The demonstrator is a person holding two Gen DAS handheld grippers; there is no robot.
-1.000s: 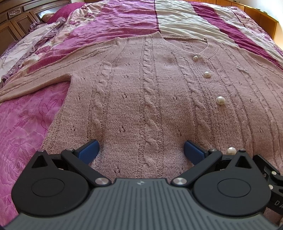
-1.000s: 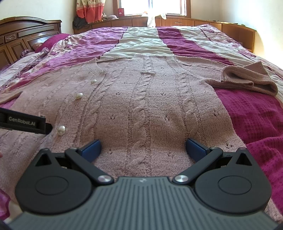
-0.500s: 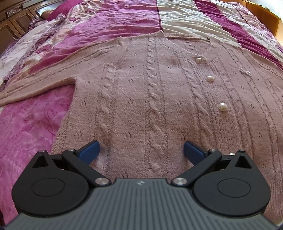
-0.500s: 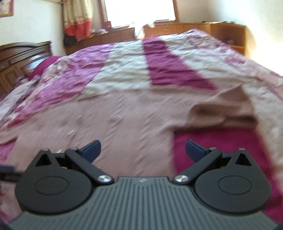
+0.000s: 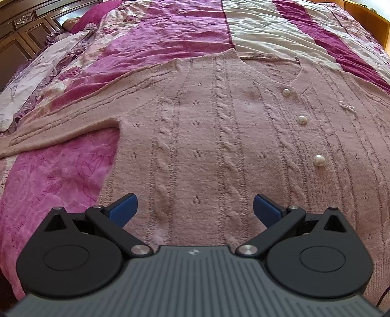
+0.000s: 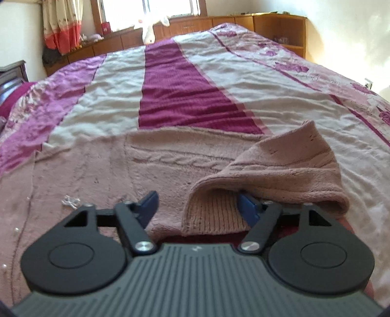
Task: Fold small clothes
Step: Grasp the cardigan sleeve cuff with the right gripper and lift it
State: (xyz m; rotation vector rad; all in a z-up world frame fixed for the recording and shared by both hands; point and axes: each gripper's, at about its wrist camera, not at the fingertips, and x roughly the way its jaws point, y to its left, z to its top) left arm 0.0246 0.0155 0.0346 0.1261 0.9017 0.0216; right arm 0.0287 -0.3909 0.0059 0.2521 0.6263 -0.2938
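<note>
A dusty-pink cable-knit cardigan (image 5: 219,146) with pearl buttons (image 5: 318,160) lies flat and face up on the bed. Its left sleeve (image 5: 61,126) stretches out toward the left edge. My left gripper (image 5: 195,209) hovers open over the lower body of the cardigan, nothing between its fingers. In the right wrist view the cardigan's right sleeve (image 6: 280,168) lies doubled back on itself with its ribbed cuff (image 6: 214,214) turned up. My right gripper (image 6: 198,203) is open, its fingers on either side of that cuff; the right fingertip is tucked under the sleeve's fold.
The bedspread (image 6: 180,92) has magenta, cream and floral stripes. A dark wooden headboard (image 5: 22,29) stands at the left. Wooden cabinets (image 6: 268,26), a window and a curtain (image 6: 61,26) line the far wall. A pillow (image 5: 97,12) lies near the headboard.
My right gripper swung right from the cardigan's body to the folded sleeve and now straddles its cuff. The left gripper drifted slightly left and back; both stayed open.
</note>
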